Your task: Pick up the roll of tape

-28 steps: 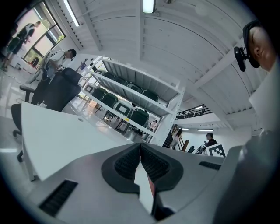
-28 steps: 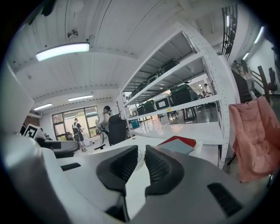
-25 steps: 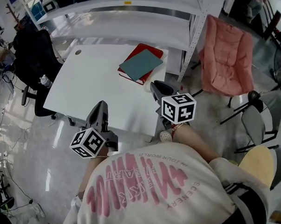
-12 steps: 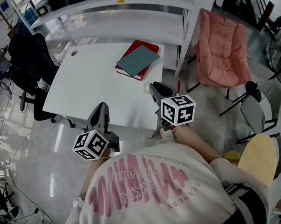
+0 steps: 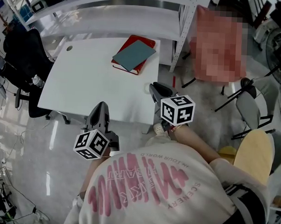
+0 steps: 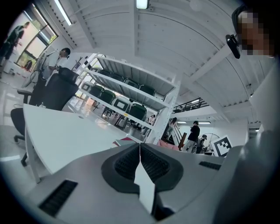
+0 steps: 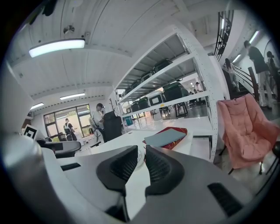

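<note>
The roll of tape (image 5: 147, 88) is a small pale ring lying near the right edge of the white table (image 5: 86, 83). In the right gripper view the roll of tape (image 7: 140, 155) shows through the gap between the jaws, a little ahead on the tabletop. My right gripper (image 5: 156, 87) hovers just right of it, open, with nothing pressed between the pads. My left gripper (image 5: 100, 108) hangs at the table's near edge with its jaws shut on nothing (image 6: 140, 148).
A teal book on a red book (image 5: 133, 55) lies at the table's far right corner. White shelving (image 5: 135, 14) stands behind the table, with a pink chair (image 5: 217, 47) to its right. A black office chair (image 5: 20, 48) stands left of the table and a beige seat (image 5: 252, 156) at lower right.
Both grippers have edged a little toward the table and lower. The table and books sit slightly higher and further left in the head view. The jaws stand as before.
</note>
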`<state>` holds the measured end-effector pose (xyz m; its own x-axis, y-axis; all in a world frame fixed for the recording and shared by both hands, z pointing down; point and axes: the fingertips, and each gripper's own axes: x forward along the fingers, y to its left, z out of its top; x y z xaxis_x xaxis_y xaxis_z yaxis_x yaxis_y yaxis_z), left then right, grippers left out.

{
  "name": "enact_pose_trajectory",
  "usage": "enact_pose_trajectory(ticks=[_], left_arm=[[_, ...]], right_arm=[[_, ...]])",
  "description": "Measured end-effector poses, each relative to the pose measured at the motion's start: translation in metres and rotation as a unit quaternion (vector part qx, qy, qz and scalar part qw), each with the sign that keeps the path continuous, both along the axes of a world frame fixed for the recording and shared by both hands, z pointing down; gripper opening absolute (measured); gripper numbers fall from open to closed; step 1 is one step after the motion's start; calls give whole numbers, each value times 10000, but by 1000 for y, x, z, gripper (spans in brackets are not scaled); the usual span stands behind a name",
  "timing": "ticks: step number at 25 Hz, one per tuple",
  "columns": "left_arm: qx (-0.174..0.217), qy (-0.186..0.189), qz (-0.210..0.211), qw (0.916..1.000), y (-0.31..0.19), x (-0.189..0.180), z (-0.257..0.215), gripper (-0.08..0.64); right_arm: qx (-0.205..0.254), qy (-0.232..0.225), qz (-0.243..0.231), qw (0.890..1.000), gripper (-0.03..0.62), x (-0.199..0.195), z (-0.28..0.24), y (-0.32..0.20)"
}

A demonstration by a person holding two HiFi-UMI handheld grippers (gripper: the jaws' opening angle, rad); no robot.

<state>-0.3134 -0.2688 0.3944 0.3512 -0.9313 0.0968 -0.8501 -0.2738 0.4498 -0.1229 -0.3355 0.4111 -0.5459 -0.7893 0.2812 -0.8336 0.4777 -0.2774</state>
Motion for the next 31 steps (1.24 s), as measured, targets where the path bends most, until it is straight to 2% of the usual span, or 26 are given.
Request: enact_pose_trajectory(ticks=[9, 31], left_arm=[[-65, 52, 34, 10000, 11, 3, 6, 25], [-126, 93, 290, 9995, 25, 33, 15, 25]], right_arm=[[-231, -249, 227, 9992, 71, 15, 5, 9], [-354, -40, 278, 9990, 71, 39, 21, 39]])
